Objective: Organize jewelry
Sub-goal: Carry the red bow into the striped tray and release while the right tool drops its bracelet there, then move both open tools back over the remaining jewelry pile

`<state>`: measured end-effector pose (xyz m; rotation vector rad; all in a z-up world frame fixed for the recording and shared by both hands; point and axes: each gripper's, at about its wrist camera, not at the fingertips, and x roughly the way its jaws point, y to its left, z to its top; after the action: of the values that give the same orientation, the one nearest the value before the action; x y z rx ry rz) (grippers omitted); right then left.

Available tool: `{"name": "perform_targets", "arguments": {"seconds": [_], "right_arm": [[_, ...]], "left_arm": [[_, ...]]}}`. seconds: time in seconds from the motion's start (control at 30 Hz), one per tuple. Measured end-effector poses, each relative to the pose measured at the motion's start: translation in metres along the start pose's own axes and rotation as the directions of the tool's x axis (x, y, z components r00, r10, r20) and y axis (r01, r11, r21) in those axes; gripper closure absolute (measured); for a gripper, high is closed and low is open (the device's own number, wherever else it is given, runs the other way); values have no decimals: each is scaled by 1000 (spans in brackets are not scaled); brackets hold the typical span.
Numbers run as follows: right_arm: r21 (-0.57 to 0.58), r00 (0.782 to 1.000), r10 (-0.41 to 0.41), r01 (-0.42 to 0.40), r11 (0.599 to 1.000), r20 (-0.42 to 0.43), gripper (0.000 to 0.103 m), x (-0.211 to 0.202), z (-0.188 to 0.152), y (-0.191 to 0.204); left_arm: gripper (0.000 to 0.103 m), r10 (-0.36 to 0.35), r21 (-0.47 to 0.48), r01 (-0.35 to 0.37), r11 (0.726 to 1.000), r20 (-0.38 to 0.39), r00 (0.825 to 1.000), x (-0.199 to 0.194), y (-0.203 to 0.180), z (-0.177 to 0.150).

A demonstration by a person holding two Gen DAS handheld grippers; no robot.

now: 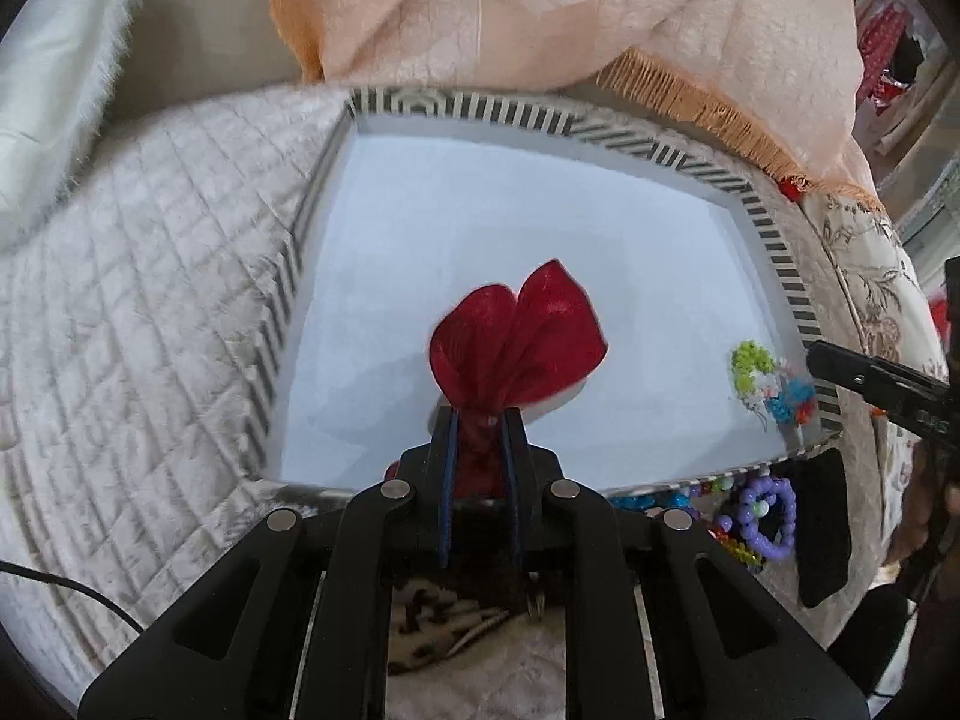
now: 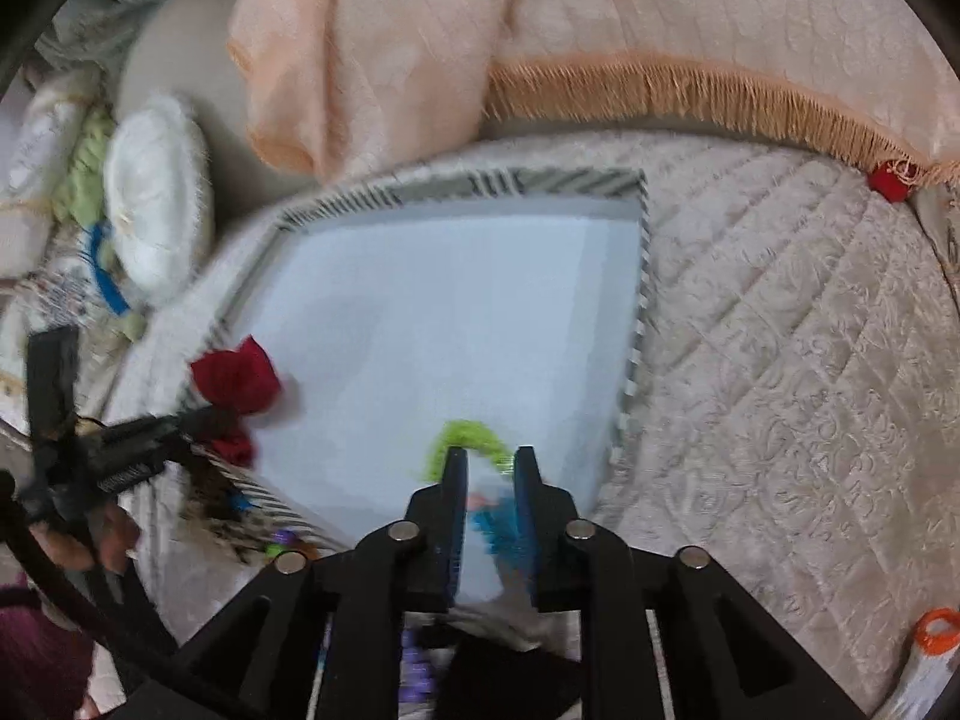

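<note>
Tray (image 1: pixel 774 252) with a striped rim sits on a quilted bed (image 1: pixel 150 252), white floor mostly bare.

Left gripper (image 1: pixel 480 420): jaws narrow, pinching the gathered neck of a red pouch (image 1: pixel 519 336). Pouch top fans out above the tips and hangs over the near middle of the tray; I can't tell if it touches the floor. From the right wrist view the same pouch (image 2: pixel 237 375) sits at the tray's left edge with the left gripper (image 2: pixel 207 417) coming in from the left.

Right gripper (image 2: pixel 491 456): jaws part open, a modest gap, nothing clearly clamped. View is motion-blurred. Bead bracelet (image 2: pixel 474 438), lime green with a blue section, lies on the tray floor at the tips, blue part showing between the jaws. Whether the fingers touch it is unclear. In the left wrist view the bracelet (image 1: pixel 765 381) sits in the tray's near right corner, just beside the rim, with the right gripper tip (image 1: pixel 840 363) next to it.

More beads (image 1: pixel 762 516), purple and blue, lie off the tray just past its near right rim. Peach fringed cloth (image 1: pixel 600 18) is piled behind the far rim.
</note>
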<state>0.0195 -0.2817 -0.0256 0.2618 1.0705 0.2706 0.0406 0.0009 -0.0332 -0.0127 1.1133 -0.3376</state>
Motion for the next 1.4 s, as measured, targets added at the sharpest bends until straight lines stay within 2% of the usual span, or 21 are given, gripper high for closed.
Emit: {"name": "perform_targets", "arguments": {"seconds": [0.07,0.1,0.13,0.2,0.4,0.57,0.73,0.93,1.17,1.4], "right_arm": [[-4,1000,5,-5,1000,26,66,-11,-2,7],[-9,999,2,-2,1000,37,66,-17,-4,11],[-15,999,2,-1,1000,45,66,-22,-6,16],[-38,998,10,-8,999,59,66,-32,-14,29],[-99,997,10,-2,995,77,66,-58,-39,59],[-119,997,-29,38,992,74,65,-66,-54,78],[-113,998,-10,17,993,67,65,-72,-65,85],[-149,998,-27,36,988,63,65,-78,-78,98],[-157,993,-51,68,985,108,64,-96,-84,108],[-155,988,-90,109,982,124,56,-103,-87,113]], "left_arm": [[76,3,-17,-3,1000,24,1000,-10,3,1],[57,1,-28,0,1000,36,999,-15,4,2],[46,-11,-43,13,999,50,999,-21,6,2],[45,-34,-76,40,996,73,997,-33,10,0],[45,-3,-82,13,997,118,993,-65,12,-15],[45,23,-74,-12,997,149,989,-84,9,-33],[45,46,-53,-37,998,181,982,-98,1,-49],[45,62,-29,-57,998,207,976,-109,-9,-61],[45,71,-34,-65,997,231,970,-119,-14,-68],[45,67,-34,-61,998,236,969,-124,-18,-73]]}}
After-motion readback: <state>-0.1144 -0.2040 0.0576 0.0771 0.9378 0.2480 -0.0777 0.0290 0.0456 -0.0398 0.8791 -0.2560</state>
